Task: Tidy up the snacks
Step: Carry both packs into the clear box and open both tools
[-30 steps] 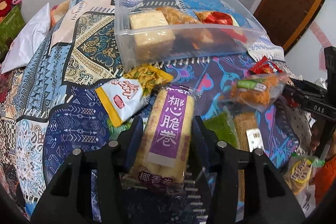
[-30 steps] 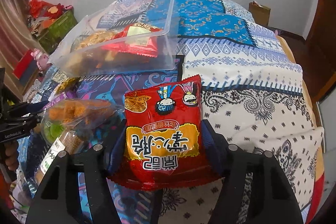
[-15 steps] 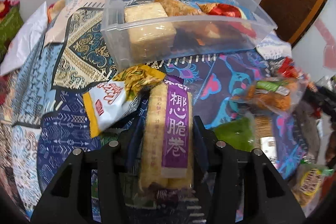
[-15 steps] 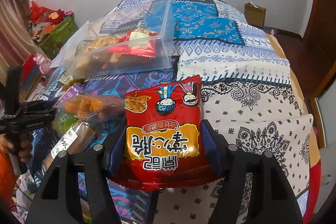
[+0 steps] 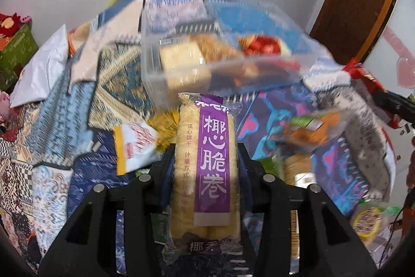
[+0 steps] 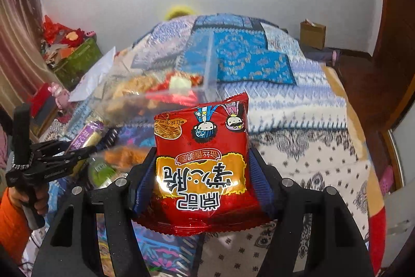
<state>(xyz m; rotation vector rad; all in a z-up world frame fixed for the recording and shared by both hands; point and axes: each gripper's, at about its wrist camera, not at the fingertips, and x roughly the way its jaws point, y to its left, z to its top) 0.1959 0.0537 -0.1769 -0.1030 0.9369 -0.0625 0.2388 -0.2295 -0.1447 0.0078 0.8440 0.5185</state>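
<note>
Left wrist view: the left gripper [image 5: 206,162] is clamped on the roll pack [image 5: 206,162], whose long axis points straight ahead at the bin [image 5: 179,92], just beyond its tip. The right gripper [image 6: 202,173] pinches the red pack [image 6: 202,168], the bin [image 6: 210,69] ahead and left. The left looks nearer. The bin already holds biscuits [image 5: 181,61] and a red packet [image 5: 262,46], mid-bed.

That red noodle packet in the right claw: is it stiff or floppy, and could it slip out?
The red packet probably holds its shape: it stands up unsupported above the right gripper. Its glossy film, showing glare, looks slippery. It is likely light and crushable, so a harder squeeze might break the contents.
</note>
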